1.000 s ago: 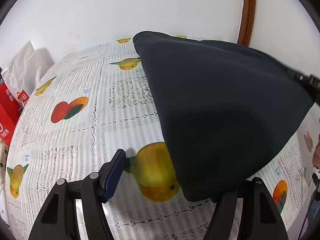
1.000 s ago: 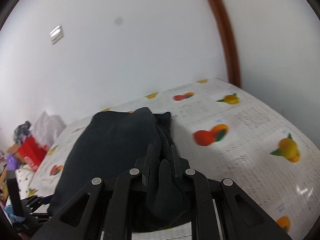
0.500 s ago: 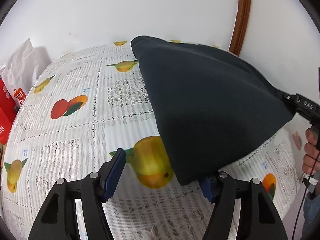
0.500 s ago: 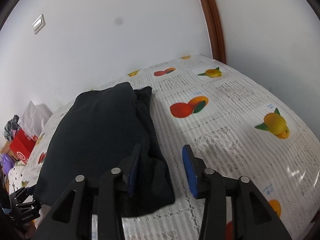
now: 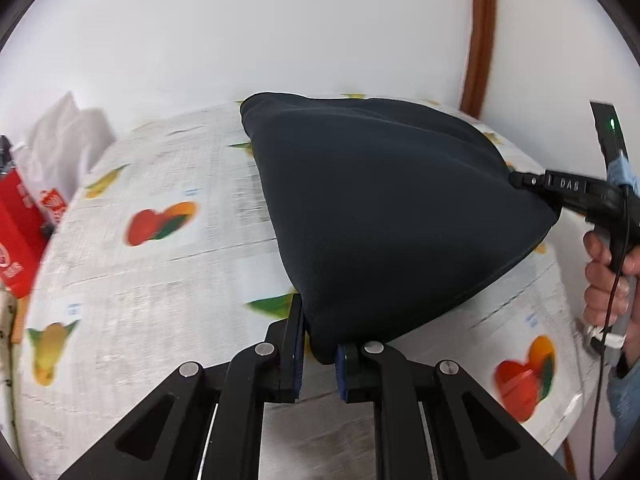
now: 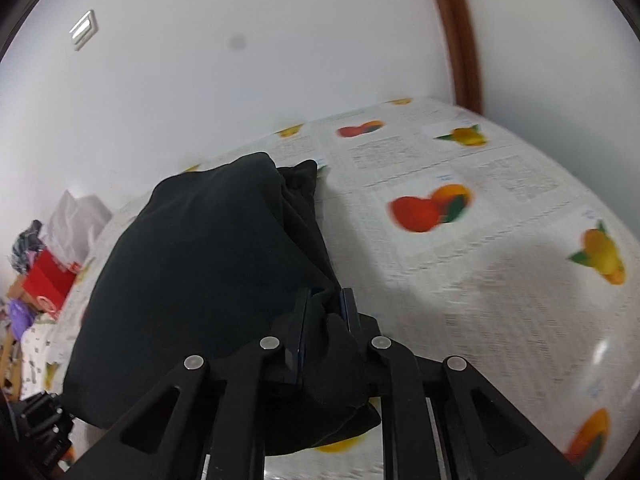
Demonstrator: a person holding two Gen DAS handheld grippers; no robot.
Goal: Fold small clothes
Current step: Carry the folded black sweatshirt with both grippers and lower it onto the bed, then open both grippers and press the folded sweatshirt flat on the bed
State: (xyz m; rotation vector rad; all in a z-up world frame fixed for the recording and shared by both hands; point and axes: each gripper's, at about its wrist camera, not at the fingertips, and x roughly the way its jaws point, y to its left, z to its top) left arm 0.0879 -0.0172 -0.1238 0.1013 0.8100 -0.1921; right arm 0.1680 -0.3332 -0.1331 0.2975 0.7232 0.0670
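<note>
A black garment (image 5: 380, 208) lies folded on the fruit-print tablecloth (image 5: 160, 300), drawn up at two corners. In the left wrist view my left gripper (image 5: 320, 332) is closing its jaws, and the blue pads pinch the garment's near corner. At the right of that view my right gripper (image 5: 532, 182) bites the far right corner, with a person's hand (image 5: 604, 272) on its handle. In the right wrist view the right gripper (image 6: 326, 296) is closing too, with bunched black garment (image 6: 208, 260) between its pads. The left gripper (image 6: 40, 420) shows at the lower left of that view.
A red box (image 5: 20, 232) and a white plastic bag (image 5: 68, 136) stand at the table's left end, with more clutter (image 6: 24, 240) beyond. White walls and a brown door frame (image 5: 480, 40) back the table. Bare tablecloth (image 6: 500, 280) lies right of the garment.
The left jaws went from wide apart to closed on the near corner. The right jaws let go of the cloth half a second ago and have shut on it again.
</note>
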